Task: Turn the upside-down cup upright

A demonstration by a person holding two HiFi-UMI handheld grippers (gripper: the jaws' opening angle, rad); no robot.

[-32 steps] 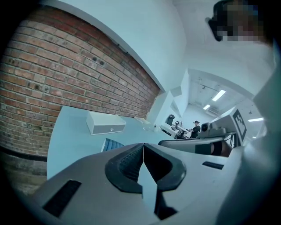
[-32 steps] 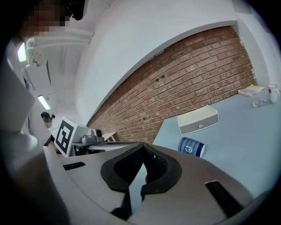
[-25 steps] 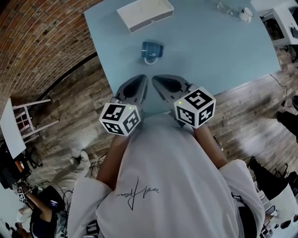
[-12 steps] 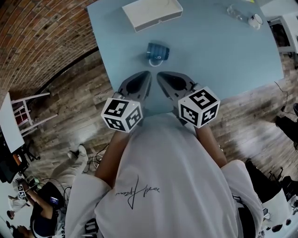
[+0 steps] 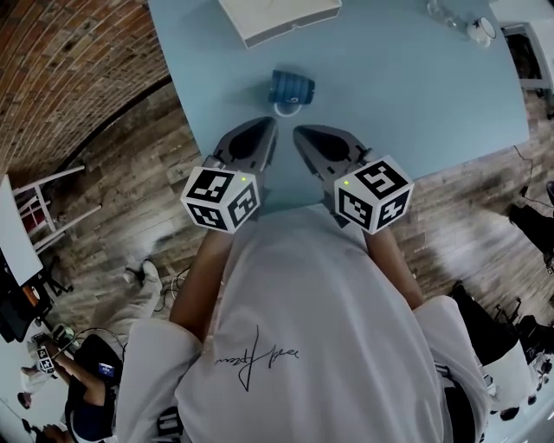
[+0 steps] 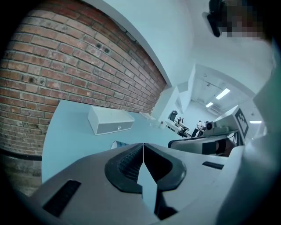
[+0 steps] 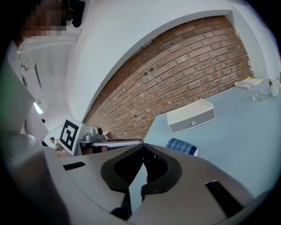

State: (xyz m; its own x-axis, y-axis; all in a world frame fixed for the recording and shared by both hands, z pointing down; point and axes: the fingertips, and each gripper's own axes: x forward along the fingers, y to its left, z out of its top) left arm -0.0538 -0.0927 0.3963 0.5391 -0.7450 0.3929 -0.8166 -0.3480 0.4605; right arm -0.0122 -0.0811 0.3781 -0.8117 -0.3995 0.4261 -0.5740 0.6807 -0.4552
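Note:
A blue ribbed cup (image 5: 290, 89) with a white handle on its near side sits on the light blue table (image 5: 415, 95), just ahead of both grippers. My left gripper (image 5: 271, 124) is shut and empty, its tips a short way short of the cup and slightly left. My right gripper (image 5: 299, 132) is also shut and empty, beside the left one. In the left gripper view only the cup's edge (image 6: 117, 144) peeks over the shut jaws. The right gripper view has the cup (image 7: 182, 146) just past the jaws, to the right.
A white open box (image 5: 277, 17) lies at the table's far side, behind the cup. Small glass items (image 5: 450, 13) stand at the far right corner. The table's front edge runs under my grippers. A brick wall curves along the left; a white chair (image 5: 52, 199) stands on the wooden floor.
Both grippers have moved forward over the table's front edge, closing the gap to the cup. Both stayed shut. The cup has not moved on the table.

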